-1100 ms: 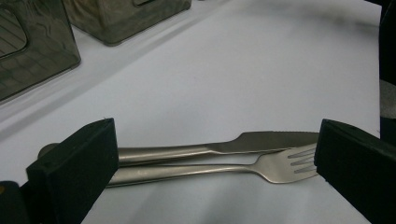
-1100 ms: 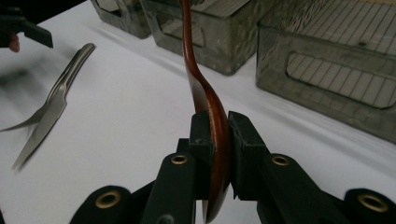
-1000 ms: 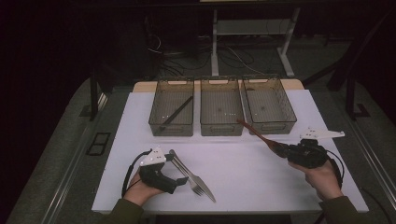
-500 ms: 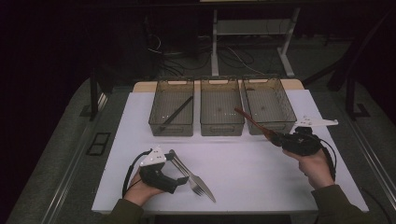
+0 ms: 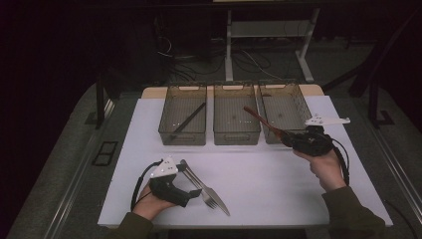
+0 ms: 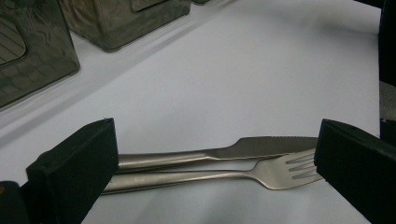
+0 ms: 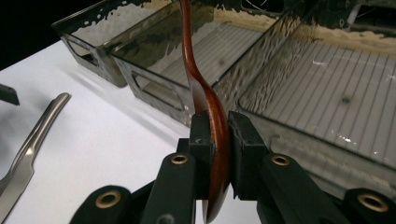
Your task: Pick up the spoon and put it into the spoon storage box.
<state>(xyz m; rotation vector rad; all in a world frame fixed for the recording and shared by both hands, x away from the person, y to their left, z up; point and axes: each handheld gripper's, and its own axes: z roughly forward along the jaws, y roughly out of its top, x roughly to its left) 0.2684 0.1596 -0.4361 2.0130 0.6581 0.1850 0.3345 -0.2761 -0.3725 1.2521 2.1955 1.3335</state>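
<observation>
1. The right gripper [image 5: 287, 138] is clamped on a reddish-brown wooden spoon [image 5: 260, 119]; in the right gripper view its two black pads press the spoon's bowl [image 7: 217, 140] from both sides.
2. In the high view the spoon sticks out from the jaws toward about 10 o'clock, its handle end raised over the gap between the middle bin [image 5: 236, 133] and the right bin [image 5: 298, 102].
3. The right hand [image 5: 326, 169] holds that gripper above the white table [image 5: 278, 184], just in front of the right bin's near wall.
4. Three smoky see-through bins stand in a row at the 12 o'clock side of the table; the left bin [image 5: 171, 130] holds a dark, slim utensil [image 5: 189, 119] lying on a slant.
5. The left gripper [image 5: 191, 196] rests on the table at about 7 o'clock, held by the left hand [image 5: 149, 201].
6. Its jaws stand wide apart; in the left gripper view the pads sit on either side of a metal knife [image 6: 233, 150] and a metal fork [image 6: 261, 173] without pressing on them.
7. Knife and fork lie side by side, touching along their handles, flat on the table, with the fork nearer the camera.
8. In the high view the knife [image 5: 219, 199] and fork [image 5: 206, 195] point toward about 5 o'clock, well apart from the bins.
</observation>
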